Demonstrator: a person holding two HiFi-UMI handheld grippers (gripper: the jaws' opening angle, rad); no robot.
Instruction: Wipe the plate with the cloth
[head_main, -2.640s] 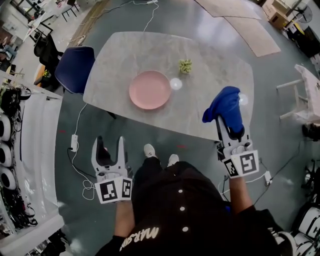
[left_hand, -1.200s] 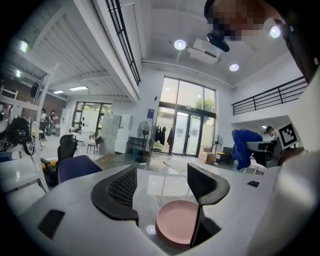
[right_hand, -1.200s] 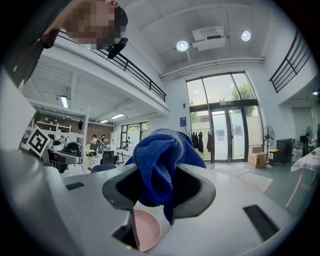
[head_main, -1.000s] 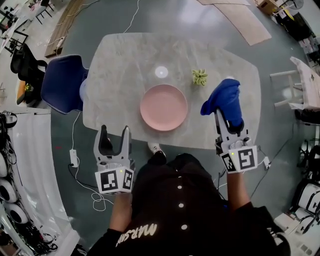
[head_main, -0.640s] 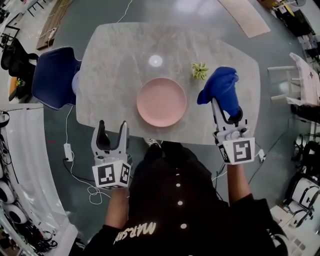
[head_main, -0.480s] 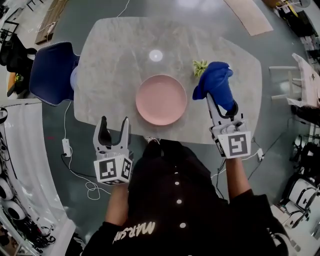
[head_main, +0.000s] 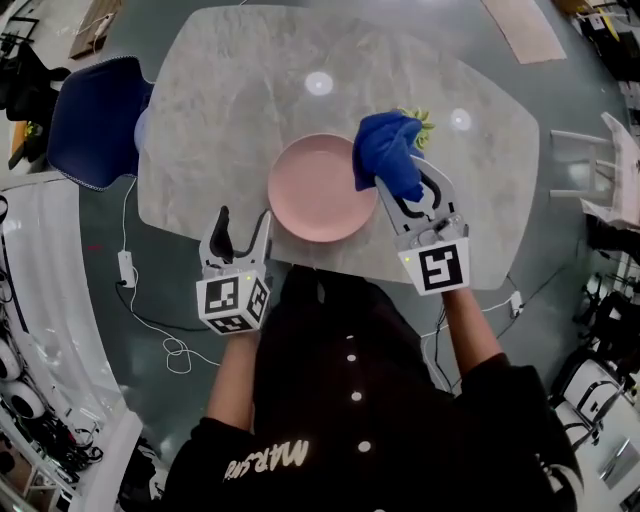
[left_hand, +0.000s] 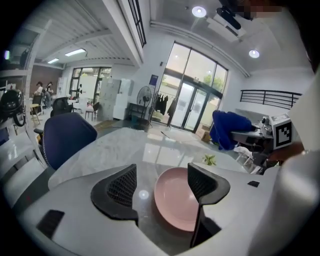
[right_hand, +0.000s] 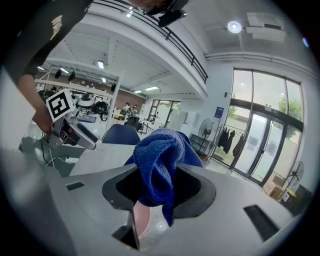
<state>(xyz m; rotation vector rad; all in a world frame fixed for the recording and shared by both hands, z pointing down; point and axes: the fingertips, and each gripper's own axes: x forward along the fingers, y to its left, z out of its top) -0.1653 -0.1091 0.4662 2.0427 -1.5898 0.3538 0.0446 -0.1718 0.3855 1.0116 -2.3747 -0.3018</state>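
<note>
A round pink plate (head_main: 312, 190) lies near the front of the grey marble table (head_main: 220, 90). My right gripper (head_main: 388, 172) is shut on a bunched blue cloth (head_main: 388, 152), held in the air over the plate's right rim. The cloth (right_hand: 159, 162) hides most of the jaws in the right gripper view, and a sliver of the plate (right_hand: 144, 223) shows below it. My left gripper (head_main: 243, 222) stands open and empty at the table's front edge, just left of the plate. Between its fingers in the left gripper view sits the plate (left_hand: 176, 200), with the cloth (left_hand: 227, 127) raised at the right.
A small green plant (head_main: 420, 118) stands on the table right behind the cloth. A dark blue chair (head_main: 95, 120) is pushed against the table's left side. Cables lie on the floor at the left (head_main: 150, 320). White furniture stands at the far right (head_main: 615, 150).
My right gripper has carried the cloth left, from the table's right part to the plate's right rim. The left gripper has come up from the floor side to the table's front edge.
</note>
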